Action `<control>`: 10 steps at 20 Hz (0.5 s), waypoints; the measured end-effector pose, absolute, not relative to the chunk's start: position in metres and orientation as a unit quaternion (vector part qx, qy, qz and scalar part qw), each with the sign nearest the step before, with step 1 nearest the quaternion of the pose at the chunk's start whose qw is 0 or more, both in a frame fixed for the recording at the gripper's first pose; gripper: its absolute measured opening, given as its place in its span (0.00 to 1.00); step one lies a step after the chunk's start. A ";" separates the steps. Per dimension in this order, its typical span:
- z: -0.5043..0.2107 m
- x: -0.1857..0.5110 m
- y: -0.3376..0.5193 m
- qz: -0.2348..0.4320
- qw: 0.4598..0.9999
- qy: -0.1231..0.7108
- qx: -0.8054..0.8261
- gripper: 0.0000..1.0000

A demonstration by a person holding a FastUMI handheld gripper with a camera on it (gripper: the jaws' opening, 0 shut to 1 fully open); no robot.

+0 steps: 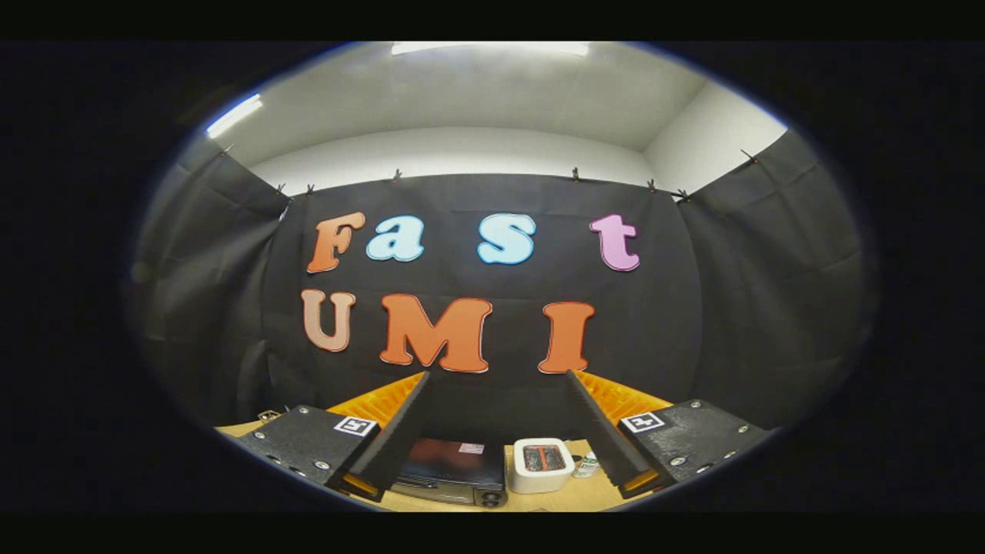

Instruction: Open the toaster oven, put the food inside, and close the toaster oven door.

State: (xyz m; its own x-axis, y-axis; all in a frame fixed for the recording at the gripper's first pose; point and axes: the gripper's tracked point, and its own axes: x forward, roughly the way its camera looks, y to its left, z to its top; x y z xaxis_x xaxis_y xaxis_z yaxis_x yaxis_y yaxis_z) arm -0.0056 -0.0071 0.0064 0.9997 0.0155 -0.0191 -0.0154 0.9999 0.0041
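Gripper view: jaws wide apart, empty, above toaster oven (454, 469) w/ white food dish (542, 465) beside.

Your single view rides on the gripper (496, 400) and looks forward along its two fingers, which stand wide apart with nothing between them. It sits high and tips upward, facing the booth's black cloth wall (492, 308) squarely, with ceiling lights above. You see the wooden table (539, 502) from well back. Low between the fingers lie the toaster oven (450, 469), a white food container (542, 464) just beside it, and a small bottle (588, 464).
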 end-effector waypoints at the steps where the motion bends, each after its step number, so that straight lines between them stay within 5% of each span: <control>1: 0.005 -0.006 -0.011 0.005 1.000 0.014 0.004 0.99; 10: -0.061 0.006 0.018 0.018 0.996 0.077 0.041 0.99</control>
State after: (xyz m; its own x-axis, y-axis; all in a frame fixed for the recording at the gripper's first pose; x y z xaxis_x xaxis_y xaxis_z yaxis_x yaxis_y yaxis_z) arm 0.0063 0.0175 -0.0610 0.9873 0.0424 -0.1528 -0.0297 0.9960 0.0843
